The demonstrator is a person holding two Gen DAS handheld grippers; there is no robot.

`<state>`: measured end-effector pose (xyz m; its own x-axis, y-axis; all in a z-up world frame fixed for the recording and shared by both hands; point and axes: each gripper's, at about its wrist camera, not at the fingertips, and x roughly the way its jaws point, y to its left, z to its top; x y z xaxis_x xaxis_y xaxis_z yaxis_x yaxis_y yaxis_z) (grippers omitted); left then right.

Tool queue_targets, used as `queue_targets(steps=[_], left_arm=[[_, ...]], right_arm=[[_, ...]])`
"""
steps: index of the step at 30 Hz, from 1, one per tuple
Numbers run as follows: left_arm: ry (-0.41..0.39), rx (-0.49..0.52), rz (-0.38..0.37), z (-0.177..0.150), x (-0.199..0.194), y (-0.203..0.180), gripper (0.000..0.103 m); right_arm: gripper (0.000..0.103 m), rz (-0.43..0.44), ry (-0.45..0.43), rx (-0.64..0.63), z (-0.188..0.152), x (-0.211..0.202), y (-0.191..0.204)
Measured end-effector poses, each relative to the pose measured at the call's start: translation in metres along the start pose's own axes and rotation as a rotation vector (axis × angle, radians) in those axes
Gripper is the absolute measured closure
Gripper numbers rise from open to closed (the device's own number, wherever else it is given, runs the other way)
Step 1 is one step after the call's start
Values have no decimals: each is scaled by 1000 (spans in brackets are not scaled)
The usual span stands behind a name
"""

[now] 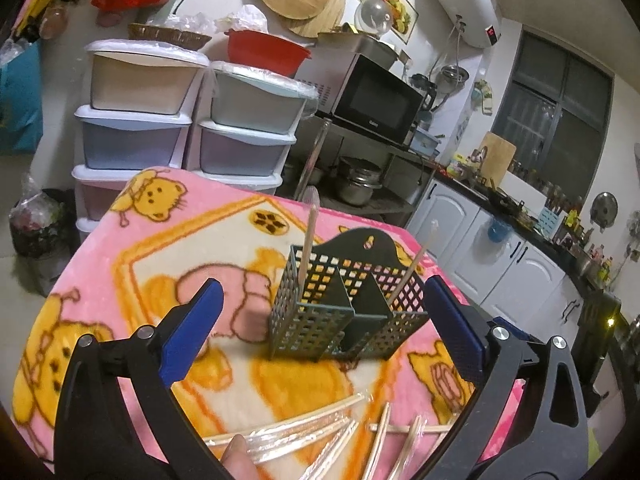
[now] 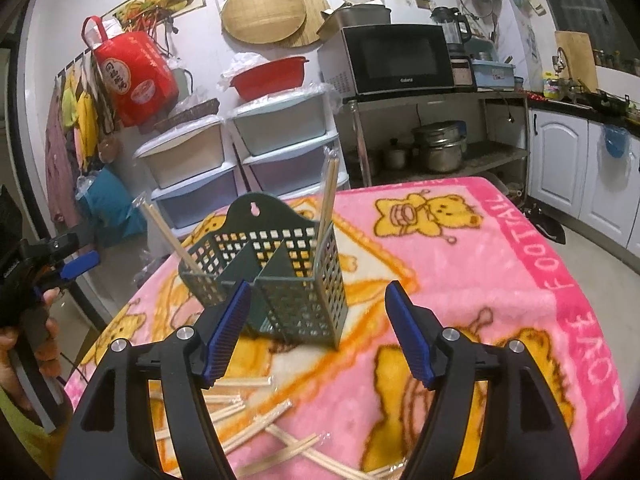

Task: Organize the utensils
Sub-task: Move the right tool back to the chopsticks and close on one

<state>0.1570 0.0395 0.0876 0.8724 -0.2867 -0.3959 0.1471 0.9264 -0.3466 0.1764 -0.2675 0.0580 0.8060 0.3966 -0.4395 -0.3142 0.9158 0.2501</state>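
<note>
My left gripper point(image 1: 320, 320) stands wide open with nothing between its fingers. My right gripper point(image 2: 318, 320) is also open and empty. The green utensil holder point(image 1: 344, 312) stands upright on the pink blanket point(image 2: 500, 280) at twelve o'clock from both, one wrapped chopstick pair point(image 2: 328, 200) in each end compartment. More wrapped chopsticks point(image 1: 312, 436) lie loose at six o'clock.

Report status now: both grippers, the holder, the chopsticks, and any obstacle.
Left gripper open, empty. Right gripper open, empty. Green holder upright, two wrapped chopstick pairs in outer compartments; more wrapped chopsticks loose on blanket. Nothing blocking.
</note>
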Motion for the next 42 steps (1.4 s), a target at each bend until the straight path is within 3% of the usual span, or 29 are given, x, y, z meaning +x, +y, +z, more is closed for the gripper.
queue_targets(steps=[42], left_arm=[[279,266,31,-80,64,-42,11]], right_arm=[[36,38,237,-7,-68,10,-4]])
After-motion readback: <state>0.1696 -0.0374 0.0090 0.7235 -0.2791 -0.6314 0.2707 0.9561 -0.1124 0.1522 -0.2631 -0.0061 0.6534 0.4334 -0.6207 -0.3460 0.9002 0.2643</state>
